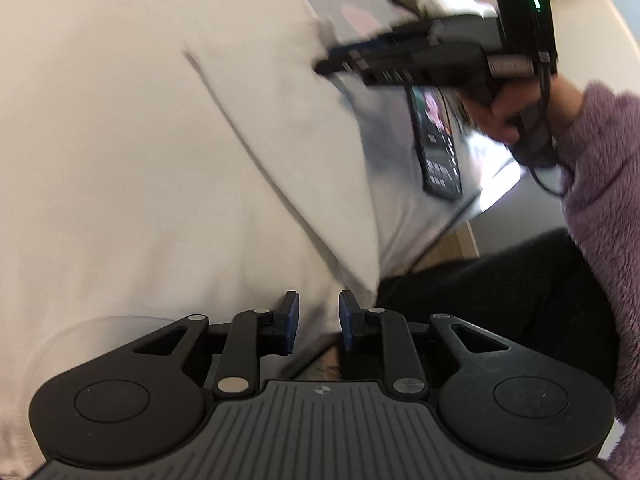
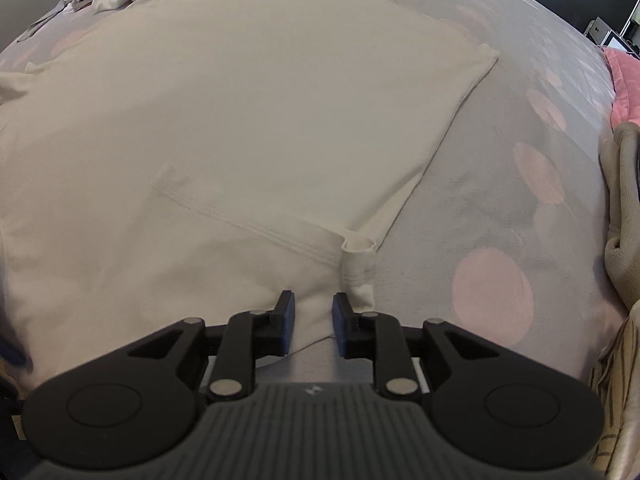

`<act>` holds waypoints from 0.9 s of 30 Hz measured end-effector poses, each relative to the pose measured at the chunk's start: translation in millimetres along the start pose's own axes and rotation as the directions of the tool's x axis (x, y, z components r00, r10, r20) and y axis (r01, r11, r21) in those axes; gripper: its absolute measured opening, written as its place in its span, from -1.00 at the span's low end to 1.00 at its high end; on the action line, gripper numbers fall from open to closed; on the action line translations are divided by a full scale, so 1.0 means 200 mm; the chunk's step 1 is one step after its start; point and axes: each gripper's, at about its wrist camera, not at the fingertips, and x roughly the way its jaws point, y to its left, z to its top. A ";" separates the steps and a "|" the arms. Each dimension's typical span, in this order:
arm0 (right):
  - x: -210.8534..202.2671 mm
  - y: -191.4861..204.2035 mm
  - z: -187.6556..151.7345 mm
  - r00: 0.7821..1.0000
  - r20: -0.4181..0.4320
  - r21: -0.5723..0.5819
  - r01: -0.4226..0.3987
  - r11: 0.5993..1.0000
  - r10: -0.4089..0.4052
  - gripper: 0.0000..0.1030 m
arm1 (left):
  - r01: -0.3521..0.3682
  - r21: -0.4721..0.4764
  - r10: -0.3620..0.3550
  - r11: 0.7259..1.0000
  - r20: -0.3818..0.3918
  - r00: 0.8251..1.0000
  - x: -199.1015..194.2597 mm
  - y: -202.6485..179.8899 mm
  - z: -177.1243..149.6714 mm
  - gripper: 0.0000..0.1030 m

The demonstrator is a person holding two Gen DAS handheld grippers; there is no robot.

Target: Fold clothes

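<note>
Cream cotton garment (image 2: 240, 120) lies spread on the dotted bedsheet (image 2: 500, 208). The right gripper (image 2: 313, 322) stands parted over its near hem corner; the left gripper (image 1: 319, 322), also parted, straddles its edge.

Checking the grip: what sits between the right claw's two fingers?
In the right wrist view, the cream cotton garment's hemmed corner lies between the open right claw's fingers, over the grey pink-dotted bedsheet.
</note>
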 end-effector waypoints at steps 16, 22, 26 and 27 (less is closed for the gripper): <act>-0.23 0.26 0.37 0.985 0.170 0.100 0.003 0.995 -0.020 -0.14 | -0.344 -0.205 0.383 0.916 0.200 0.902 -0.68 0.57 -0.02 -0.61; -0.18 0.40 0.45 0.985 0.174 0.217 -0.049 0.975 0.011 0.00 | -0.385 -0.393 0.503 0.835 0.261 0.824 -0.97 0.95 -0.10 -0.27; -0.12 0.48 0.49 0.991 0.135 0.239 -0.022 0.971 -0.011 0.00 | -0.338 -0.469 0.490 0.816 0.251 0.835 -1.02 1.15 -0.17 -0.13; -0.10 0.49 0.50 0.992 0.127 0.246 -0.015 0.969 -0.017 0.00 | -0.336 -0.477 0.490 0.812 0.245 0.837 -1.03 1.20 -0.18 -0.10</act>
